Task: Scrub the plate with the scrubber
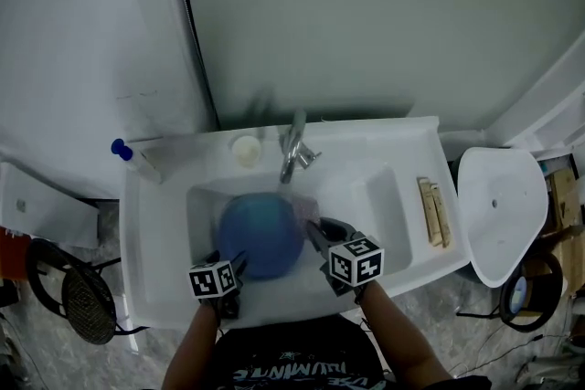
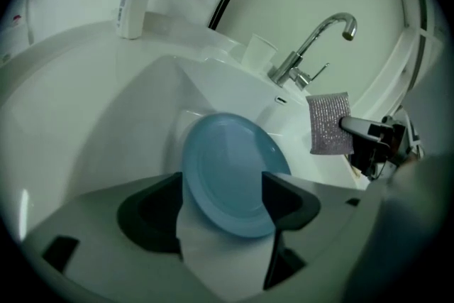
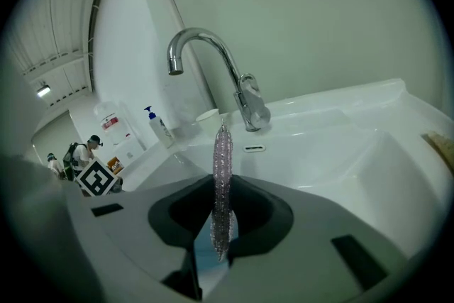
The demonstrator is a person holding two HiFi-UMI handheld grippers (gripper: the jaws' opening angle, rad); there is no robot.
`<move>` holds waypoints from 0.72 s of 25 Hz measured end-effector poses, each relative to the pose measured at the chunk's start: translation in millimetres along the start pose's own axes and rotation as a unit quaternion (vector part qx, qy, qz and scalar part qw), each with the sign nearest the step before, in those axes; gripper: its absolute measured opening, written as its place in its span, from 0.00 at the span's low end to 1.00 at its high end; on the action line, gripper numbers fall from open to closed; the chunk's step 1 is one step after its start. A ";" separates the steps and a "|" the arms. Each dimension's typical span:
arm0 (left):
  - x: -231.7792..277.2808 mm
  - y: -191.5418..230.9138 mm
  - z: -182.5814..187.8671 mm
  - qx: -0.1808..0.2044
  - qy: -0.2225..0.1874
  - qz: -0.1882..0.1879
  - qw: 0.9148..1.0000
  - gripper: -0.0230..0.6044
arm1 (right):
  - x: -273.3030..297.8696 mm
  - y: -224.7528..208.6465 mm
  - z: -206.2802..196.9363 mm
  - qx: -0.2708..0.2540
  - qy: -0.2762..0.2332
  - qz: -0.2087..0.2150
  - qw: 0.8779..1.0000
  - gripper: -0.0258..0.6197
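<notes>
We log, lower centre: left gripper (image 2: 223, 208), jaws spread wide with the blue plate (image 2: 228, 170) between them in the white sink (image 1: 388, 196); right gripper (image 3: 221, 225) clamped on the silvery mesh scrubber (image 3: 223, 167).

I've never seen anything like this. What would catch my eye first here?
A round blue plate lies in the white sink, just below the chrome tap. The left claw stands wide open, with the plate showing between its jaws. The right claw pinches a glittery silver scrubber edge-on.

Black printed shirt (image 1: 285, 366); black-and-white marker cubes (image 1: 214, 279).
</notes>
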State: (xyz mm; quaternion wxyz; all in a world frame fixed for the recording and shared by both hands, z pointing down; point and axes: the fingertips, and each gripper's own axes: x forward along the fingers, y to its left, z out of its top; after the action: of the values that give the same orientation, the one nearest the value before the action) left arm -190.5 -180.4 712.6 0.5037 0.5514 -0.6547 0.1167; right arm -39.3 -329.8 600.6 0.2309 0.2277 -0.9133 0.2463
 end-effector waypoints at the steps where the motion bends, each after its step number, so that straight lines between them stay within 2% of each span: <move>1: 3.1 1.6 -1.1 -0.004 0.003 0.002 1.000 0.56 | 2.3 -1.3 -1.0 0.000 0.004 0.002 1.000 0.16; 8: 19.9 14.9 -3.9 -0.051 0.017 0.009 0.999 0.56 | 15.4 -8.9 -3.6 -0.001 0.022 0.016 1.000 0.16; 18: 38.4 20.8 -14.2 -0.097 0.053 0.016 0.994 0.56 | 23.7 -21.3 -0.2 0.005 0.028 0.017 0.999 0.16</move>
State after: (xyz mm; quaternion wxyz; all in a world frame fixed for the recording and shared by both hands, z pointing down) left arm -195.9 -185.9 757.8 0.5869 0.4825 -0.6440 0.0893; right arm -46.7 -353.3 620.8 0.2514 0.2060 -0.9090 0.2609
